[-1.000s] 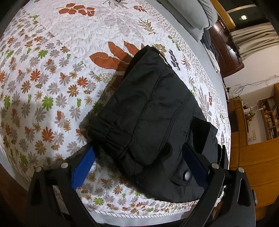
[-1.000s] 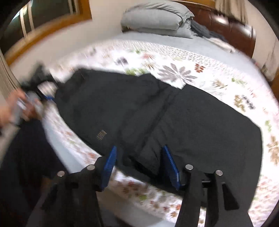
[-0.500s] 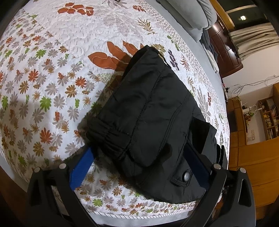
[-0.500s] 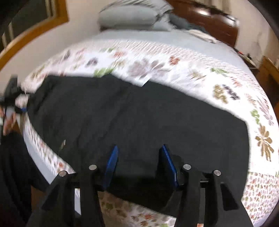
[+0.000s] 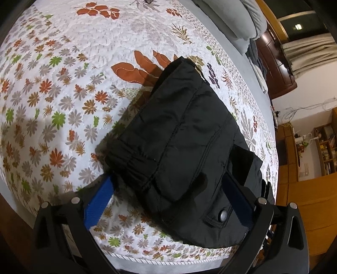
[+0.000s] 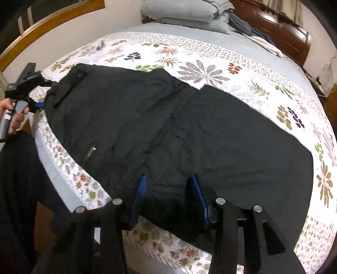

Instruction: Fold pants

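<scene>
The pants [image 6: 189, 126] are plain black, with a brass-coloured zipper [image 6: 89, 155] and a dark grey snap [image 5: 223, 215]. The quilt [image 5: 73, 94] is white, printed with small flowers and leaves in orange, rust, grey and green, plus a few large rust-brown leaves. The pillows [image 6: 179, 10] are pale grey. The headboard [image 6: 280, 27] is dark reddish-brown wood. Both grippers [image 5: 168, 202] [image 6: 168, 198] are black with blue pads [image 5: 99, 200]. The curtain [image 5: 311, 52] is cream.
</scene>
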Demonstrator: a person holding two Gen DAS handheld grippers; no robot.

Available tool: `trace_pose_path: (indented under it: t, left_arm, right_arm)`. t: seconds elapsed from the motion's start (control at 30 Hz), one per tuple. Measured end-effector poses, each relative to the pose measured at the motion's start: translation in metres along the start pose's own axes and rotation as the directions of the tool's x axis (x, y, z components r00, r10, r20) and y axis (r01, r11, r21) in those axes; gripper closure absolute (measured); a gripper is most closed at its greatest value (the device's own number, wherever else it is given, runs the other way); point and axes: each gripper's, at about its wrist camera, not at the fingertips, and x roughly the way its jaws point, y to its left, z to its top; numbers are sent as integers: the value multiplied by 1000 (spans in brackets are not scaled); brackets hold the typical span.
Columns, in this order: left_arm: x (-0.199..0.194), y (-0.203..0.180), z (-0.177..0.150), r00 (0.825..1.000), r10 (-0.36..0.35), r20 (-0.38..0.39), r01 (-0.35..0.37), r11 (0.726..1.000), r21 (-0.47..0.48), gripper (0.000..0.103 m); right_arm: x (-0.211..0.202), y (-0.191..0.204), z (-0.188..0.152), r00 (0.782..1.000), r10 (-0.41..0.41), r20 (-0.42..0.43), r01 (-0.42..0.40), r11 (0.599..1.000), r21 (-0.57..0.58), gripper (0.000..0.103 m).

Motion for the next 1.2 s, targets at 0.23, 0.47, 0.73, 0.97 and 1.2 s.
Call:
trace_pose_path:
  t: [0.23,0.47,0.73,0.97,1.2]
  left_arm:
    - [-11,16,-7,998,-54,45,59,991,-123,3]
    - [-17,30,-15,989,-105,103,125,968,-217,3]
    - [-16,17,-17,995,-31,100,47,985,-164,5]
    - [-8,0,-19,997,-10,80,19,994,-106,11]
    - [-12,17,-19,995,-66,80,79,982,-172,11]
  right_arm:
    - [-29,15,109,972,218,-82,-230,954,-194,24]
    - [19,77,250,861,437,-261,-496,836,-235,16]
    - [133,172,348,745,461,-481,-614,756,-227,16]
    - [222,226,372,670,397,-628,-658,710,-253,16]
    - [270,242,371,576,395,-716,-722,657,-217,16]
